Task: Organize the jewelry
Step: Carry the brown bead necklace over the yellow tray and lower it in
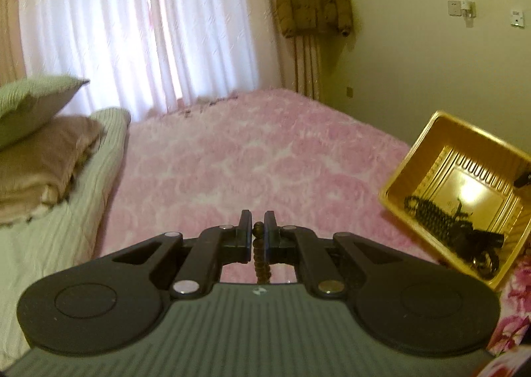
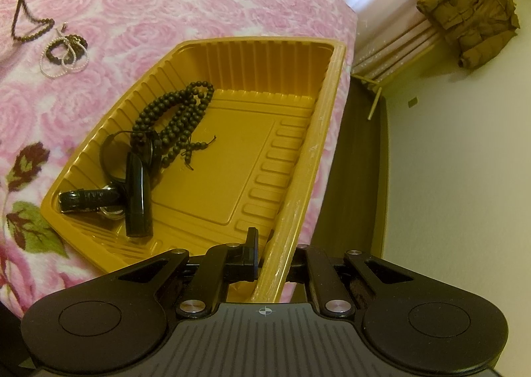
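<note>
Brown beads (image 1: 260,255) hang pinched in the left tongs (image 1: 258,231) above the pink bed (image 1: 265,151), small bracelets (image 2: 64,56) wait near its left edge, while the right tongs (image 2: 272,252) clamp the gold tray (image 2: 298,194), already holding dark beads (image 2: 176,114), at the right edge.

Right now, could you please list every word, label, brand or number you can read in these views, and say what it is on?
No readable text in either view.
Left gripper: a small pale mark on its body, no letters.
Right gripper: a small crosshair mark on its body, no letters.
Wall plates: too small and blurred to read.
Tray: only moulded ribs.
</note>
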Demonstrator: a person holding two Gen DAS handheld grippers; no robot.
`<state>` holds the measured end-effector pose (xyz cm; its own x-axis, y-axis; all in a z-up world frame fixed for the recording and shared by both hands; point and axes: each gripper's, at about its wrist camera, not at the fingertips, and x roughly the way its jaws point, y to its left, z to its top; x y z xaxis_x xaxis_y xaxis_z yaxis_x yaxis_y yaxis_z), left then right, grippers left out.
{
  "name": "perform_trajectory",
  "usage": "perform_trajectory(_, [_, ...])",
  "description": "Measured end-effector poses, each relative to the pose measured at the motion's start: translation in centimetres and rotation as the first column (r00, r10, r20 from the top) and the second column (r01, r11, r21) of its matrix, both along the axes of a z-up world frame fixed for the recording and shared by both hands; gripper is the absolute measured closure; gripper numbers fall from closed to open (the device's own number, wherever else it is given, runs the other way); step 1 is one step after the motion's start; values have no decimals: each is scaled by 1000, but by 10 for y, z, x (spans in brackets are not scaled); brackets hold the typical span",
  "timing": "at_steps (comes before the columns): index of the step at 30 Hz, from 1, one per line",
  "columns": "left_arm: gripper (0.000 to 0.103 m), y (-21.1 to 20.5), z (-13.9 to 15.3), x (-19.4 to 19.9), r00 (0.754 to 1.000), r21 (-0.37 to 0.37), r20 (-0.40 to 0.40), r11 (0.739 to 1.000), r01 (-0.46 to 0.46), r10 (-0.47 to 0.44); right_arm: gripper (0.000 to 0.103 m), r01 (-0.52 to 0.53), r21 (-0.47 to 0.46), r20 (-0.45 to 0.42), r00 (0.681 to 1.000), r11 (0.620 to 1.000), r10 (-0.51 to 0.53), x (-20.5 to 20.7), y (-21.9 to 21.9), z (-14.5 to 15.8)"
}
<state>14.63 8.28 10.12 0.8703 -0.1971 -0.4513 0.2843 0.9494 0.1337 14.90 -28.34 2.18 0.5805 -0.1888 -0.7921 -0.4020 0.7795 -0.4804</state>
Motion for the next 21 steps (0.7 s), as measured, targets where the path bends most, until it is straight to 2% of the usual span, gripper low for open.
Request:
perform_trajectory(9, [97,-10,39,5,996,-11,61,998,59,-59,95,1,0,0,1000,1000,-1,0,1,0])
perform_trajectory(21, [97,-51,66,5,981,-42,96,984,172,-167,95,1,0,0,1000,1000,-1,1,1,1])
